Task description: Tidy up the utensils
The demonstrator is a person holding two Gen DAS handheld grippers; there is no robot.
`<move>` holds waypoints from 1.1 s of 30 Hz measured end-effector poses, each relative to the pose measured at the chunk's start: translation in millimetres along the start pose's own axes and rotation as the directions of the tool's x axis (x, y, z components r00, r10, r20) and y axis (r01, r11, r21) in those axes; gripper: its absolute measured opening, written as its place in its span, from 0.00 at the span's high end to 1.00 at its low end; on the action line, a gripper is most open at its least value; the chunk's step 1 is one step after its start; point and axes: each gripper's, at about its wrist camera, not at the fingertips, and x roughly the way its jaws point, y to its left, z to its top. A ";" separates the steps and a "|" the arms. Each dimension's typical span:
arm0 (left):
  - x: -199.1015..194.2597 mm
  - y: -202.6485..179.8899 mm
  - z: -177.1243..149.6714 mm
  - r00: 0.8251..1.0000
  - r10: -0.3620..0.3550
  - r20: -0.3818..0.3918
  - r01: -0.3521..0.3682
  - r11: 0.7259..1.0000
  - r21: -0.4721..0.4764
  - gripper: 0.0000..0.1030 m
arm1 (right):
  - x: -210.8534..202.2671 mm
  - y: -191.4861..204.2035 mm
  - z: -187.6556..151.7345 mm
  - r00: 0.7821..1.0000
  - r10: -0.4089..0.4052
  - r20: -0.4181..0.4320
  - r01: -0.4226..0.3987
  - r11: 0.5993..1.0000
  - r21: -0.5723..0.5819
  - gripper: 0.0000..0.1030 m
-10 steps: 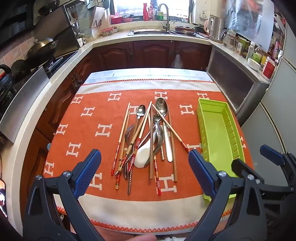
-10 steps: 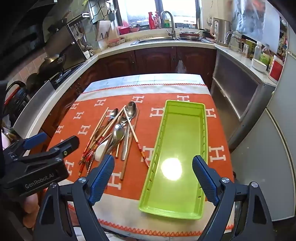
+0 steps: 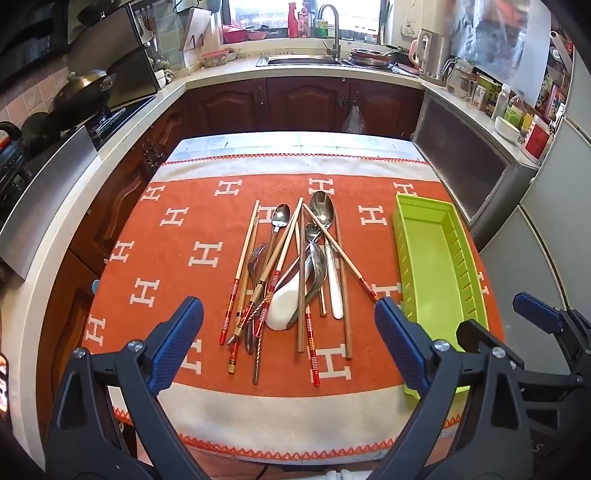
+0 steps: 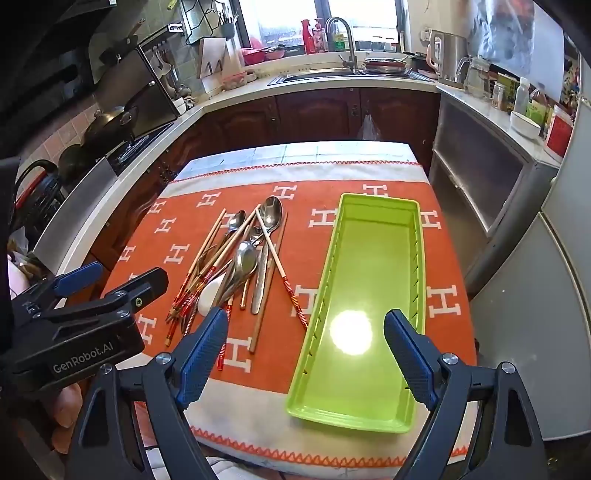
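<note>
Facing the utensil pile [image 3: 291, 280], the left gripper [image 3: 288, 341] gapes empty. Only the right gripper [image 4: 306, 354], equally spread, shows the green tray's [image 4: 415, 236] whole floor.

Daylight from window [image 4: 295, 22]; glare spot in tray [image 4: 351, 332]; fisheye edges bent, perhaps soft.

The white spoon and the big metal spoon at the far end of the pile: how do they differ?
The white spoon is short, chunky and opaque; the big metal spoon is long, slim and shiny. The white spoon sits at the near end, half buried under chopsticks; the metal spoon's bowl lies clear at the far end. Both rest on the orange cloth, outside the green tray.
</note>
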 end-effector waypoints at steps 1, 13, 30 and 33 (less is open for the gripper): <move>0.0 0.2 -0.2 1.000 -0.004 0.000 0.004 1.000 -0.001 0.12 | 1.2 4.3 -3.3 1.000 -0.001 -0.003 0.001 1.000 -0.010 0.15; -5.3 3.6 -1.1 0.999 -0.040 0.018 0.040 0.999 -0.016 0.16 | 6.0 32.0 4.5 1.000 -0.009 0.001 0.009 1.000 -0.007 0.15; -6.7 5.9 -1.8 0.999 -0.034 0.003 0.034 0.999 -0.012 0.16 | -0.2 32.3 4.5 1.000 -0.007 0.003 0.007 1.000 -0.016 0.15; -6.5 7.8 -1.9 1.000 -0.030 0.004 0.030 0.999 -0.013 0.16 | 0.3 33.6 4.0 1.000 -0.007 0.003 0.007 1.000 -0.018 0.15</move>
